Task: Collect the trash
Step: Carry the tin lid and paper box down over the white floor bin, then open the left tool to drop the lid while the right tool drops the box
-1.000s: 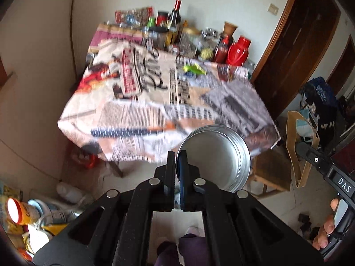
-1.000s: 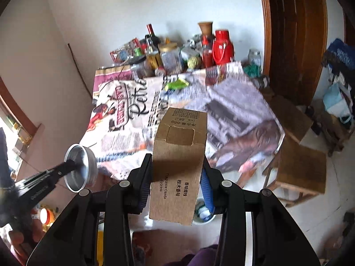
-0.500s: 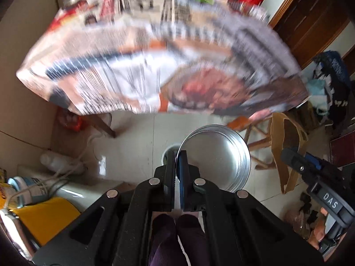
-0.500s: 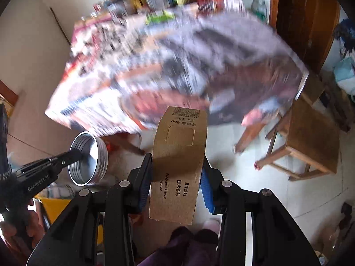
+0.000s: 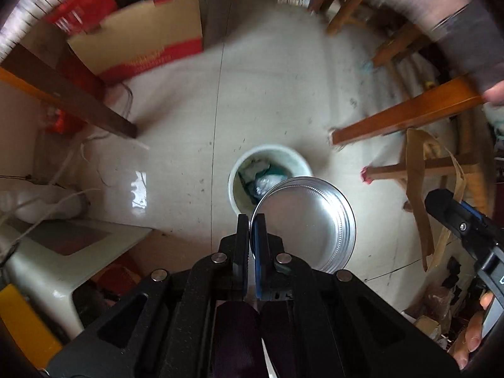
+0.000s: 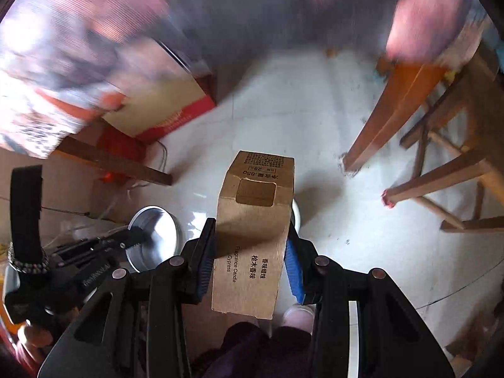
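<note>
The brown carton (image 6: pixel 253 236) carries "Fragrance Candle Cypress" down its side, beside a column of Chinese characters. Near its top flap sit small printed lines, with ".850" and "28" just legible. The left gripper (image 6: pixel 138 236) bears pale lettering on its arm, too blurred to read.

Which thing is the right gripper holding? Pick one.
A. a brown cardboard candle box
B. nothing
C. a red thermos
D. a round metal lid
A: the right gripper has its blue-padded fingers pressed on both sides of the brown cardboard candle box; the round metal lid is in the left gripper.
</note>
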`<state>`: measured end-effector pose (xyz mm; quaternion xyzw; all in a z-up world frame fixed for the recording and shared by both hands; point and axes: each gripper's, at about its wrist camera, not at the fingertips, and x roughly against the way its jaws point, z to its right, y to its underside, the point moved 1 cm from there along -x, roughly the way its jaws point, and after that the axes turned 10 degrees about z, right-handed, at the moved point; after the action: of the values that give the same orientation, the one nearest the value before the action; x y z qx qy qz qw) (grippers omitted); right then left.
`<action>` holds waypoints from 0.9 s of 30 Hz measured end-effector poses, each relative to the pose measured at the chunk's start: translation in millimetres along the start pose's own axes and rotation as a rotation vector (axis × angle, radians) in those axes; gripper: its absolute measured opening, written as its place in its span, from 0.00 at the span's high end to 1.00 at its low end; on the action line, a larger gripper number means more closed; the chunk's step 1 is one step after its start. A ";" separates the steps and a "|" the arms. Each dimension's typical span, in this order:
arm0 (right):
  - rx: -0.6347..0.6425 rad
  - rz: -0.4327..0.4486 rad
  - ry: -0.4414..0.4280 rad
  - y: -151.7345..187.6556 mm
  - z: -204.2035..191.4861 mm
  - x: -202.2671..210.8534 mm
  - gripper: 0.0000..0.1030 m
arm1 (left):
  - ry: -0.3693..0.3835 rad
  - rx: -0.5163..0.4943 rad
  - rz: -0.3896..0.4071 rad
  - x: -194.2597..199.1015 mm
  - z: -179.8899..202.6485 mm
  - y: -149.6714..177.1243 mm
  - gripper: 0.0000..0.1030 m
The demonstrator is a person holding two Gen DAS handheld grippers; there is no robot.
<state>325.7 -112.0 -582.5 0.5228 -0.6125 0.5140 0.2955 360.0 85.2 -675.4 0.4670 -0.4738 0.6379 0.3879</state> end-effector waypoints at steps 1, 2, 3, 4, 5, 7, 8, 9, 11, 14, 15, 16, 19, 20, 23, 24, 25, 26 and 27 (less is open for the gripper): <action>-0.003 -0.011 0.001 4.3 3.7 -14.5 0.64 | -0.009 -0.005 -0.009 -17.9 -1.5 3.5 0.99; 0.000 -0.021 0.004 9.6 7.6 -30.4 0.64 | -0.018 -0.007 -0.016 -34.7 -3.4 6.8 0.99; 0.002 -0.029 0.006 13.4 10.6 -43.0 0.64 | -0.016 -0.001 -0.026 -46.5 -6.7 9.3 0.99; 0.005 -0.043 0.002 19.3 13.6 -60.3 0.64 | -0.009 0.008 -0.037 -59.3 -9.6 11.9 0.99; 0.009 -0.056 -0.003 23.0 16.1 -73.7 0.64 | -0.002 0.019 -0.048 -73.8 -13.0 14.7 0.99; 0.022 -0.066 -0.007 26.7 17.3 -92.8 0.64 | -0.006 0.021 -0.065 -98.1 -17.0 18.4 0.99; 0.041 -0.075 -0.010 30.3 17.9 -106.8 0.64 | -0.016 0.015 -0.068 -112.3 -18.2 20.2 0.99; 0.050 -0.076 -0.009 31.0 18.5 -113.4 0.64 | -0.021 0.013 -0.069 -123.9 -18.5 20.1 0.99; 0.066 -0.079 -0.020 33.2 22.0 -132.7 0.64 | -0.027 0.022 -0.068 -141.2 -19.2 22.5 0.99; 0.062 -0.073 -0.033 32.6 28.2 -151.1 0.64 | -0.002 0.056 -0.064 -168.1 -21.9 26.2 0.99; 0.059 -0.074 -0.052 32.6 29.2 -155.3 0.64 | -0.003 0.063 -0.063 -176.8 -22.6 26.7 0.99; 0.059 -0.075 -0.068 32.4 29.3 -159.6 0.64 | -0.001 0.067 -0.062 -180.9 -22.7 28.1 0.98; 0.071 -0.079 -0.104 35.1 24.3 -174.2 0.64 | 0.028 0.105 -0.073 -193.2 -26.2 31.9 0.94; 0.079 -0.095 -0.106 37.6 23.1 -178.6 0.63 | 0.058 0.118 -0.089 -196.1 -27.0 34.0 0.93; 0.077 -0.153 -0.134 46.5 20.7 -189.1 0.61 | 0.062 0.117 -0.101 -195.3 -27.0 36.6 0.89; 0.082 -0.158 -0.122 48.7 20.5 -189.6 0.61 | 0.062 0.113 -0.102 -194.8 -28.2 37.0 0.82; 0.095 -0.159 -0.107 50.1 19.3 -189.0 0.61 | 0.065 0.113 -0.102 -193.9 -28.2 37.5 0.78; 0.117 -0.161 -0.094 52.3 17.5 -187.0 0.61 | 0.069 0.116 -0.103 -191.4 -27.8 37.6 0.73; 0.137 -0.163 -0.078 53.5 16.2 -185.0 0.61 | 0.069 0.119 -0.103 -186.0 -28.5 38.0 0.72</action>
<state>329.6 -69.0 -770.9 0.6094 -0.5424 0.5082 0.2758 366.8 93.5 -867.0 0.4906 -0.3971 0.6598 0.4078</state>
